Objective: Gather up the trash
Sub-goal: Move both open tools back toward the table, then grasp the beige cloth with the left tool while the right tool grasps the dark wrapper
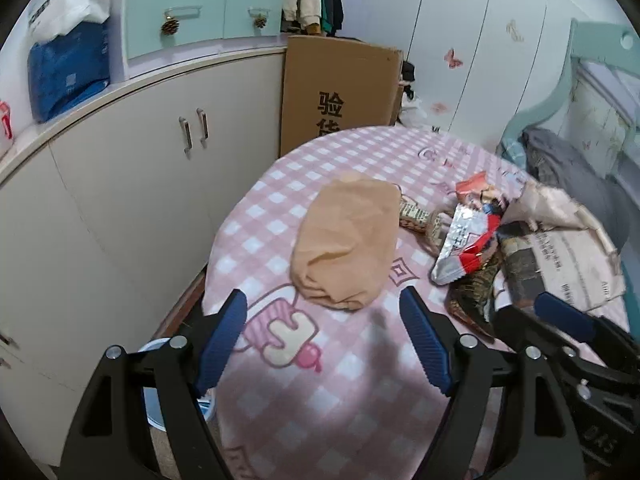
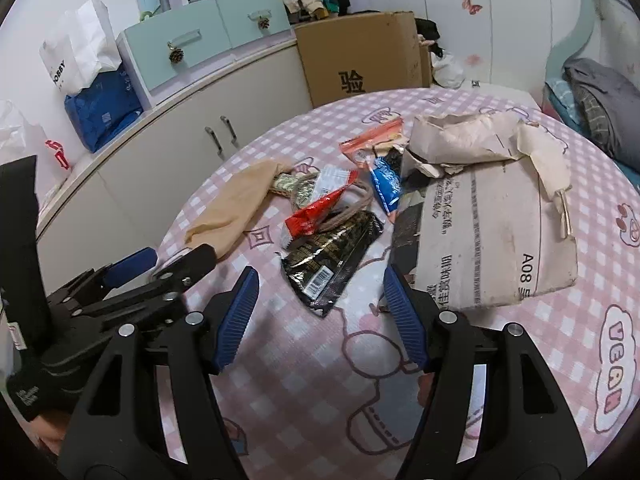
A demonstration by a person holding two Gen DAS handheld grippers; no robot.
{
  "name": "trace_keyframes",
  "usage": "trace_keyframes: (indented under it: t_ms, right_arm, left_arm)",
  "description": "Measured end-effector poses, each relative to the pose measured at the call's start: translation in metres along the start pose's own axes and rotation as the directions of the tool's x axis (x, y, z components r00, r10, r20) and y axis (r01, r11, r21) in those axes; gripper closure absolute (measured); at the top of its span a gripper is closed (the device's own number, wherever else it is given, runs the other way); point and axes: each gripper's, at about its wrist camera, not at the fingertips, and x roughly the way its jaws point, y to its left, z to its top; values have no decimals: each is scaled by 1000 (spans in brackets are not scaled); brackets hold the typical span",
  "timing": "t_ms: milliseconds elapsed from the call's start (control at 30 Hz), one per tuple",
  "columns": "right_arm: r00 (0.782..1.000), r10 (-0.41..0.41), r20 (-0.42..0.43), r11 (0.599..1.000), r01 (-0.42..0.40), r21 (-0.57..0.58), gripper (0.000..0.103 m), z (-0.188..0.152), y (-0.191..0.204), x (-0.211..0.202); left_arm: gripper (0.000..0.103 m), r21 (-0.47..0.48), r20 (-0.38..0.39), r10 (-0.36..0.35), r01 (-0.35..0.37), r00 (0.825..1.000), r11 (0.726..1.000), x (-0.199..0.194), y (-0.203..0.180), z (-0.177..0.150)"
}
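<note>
Left claw and right claw both apart, empty, above wrappers on table.

Tablecloth: pink-white check, cartoon prints. Near-left stocking tan. Centre wrappers: one black-gold, one red-silver, one blue. Right flattened cardboard grey-white, black print. Far-left drawers mint green.

table: wrappers lie clustered at centre | black wrapper: nearest, 6 o'clock of cluster | red wrapper: touching it at 11 o'clock | stocking: 9 o'clock of cluster | flattened carton: 3 o'clock | crumpled paper: on carton's far end | cardboard box: 12 o'clock, behind table | cabinet: 10 o'clock
</note>
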Motion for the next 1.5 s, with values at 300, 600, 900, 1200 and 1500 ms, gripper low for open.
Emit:
trace_keyframes:
  t_ms: [300, 600, 900, 1200, 1500]
  right_arm:
    - [1000, -1, -22, 1000, 1, -10, 38, 3, 2, 8]
    - [994, -56, -92, 997, 50, -65, 38, 10, 16, 30]
    - [995, -52, -90, 994, 43, -99, 88, 3, 22, 22]
    - [1000, 3, -22, 998, -4, -64, 99, -10, 20, -31]
    - [1000, -15, -26, 1000, 15, -12, 44, -6, 22, -12]
  left_arm:
    - [91, 87, -43, 39, -35, 998, 996, 15, -14, 8]
    - [97, -6, -17, -85, 85, 996, 996, -1, 8, -2]
    - [97, -39, 38, -139, 140, 990, 989, -40, 21, -16]
    - [98, -37, 100, -187, 191, 977, 981, -84, 20, -32]
    - [98, -61, 122, -127, 135, 984, 989, -93, 26, -39]
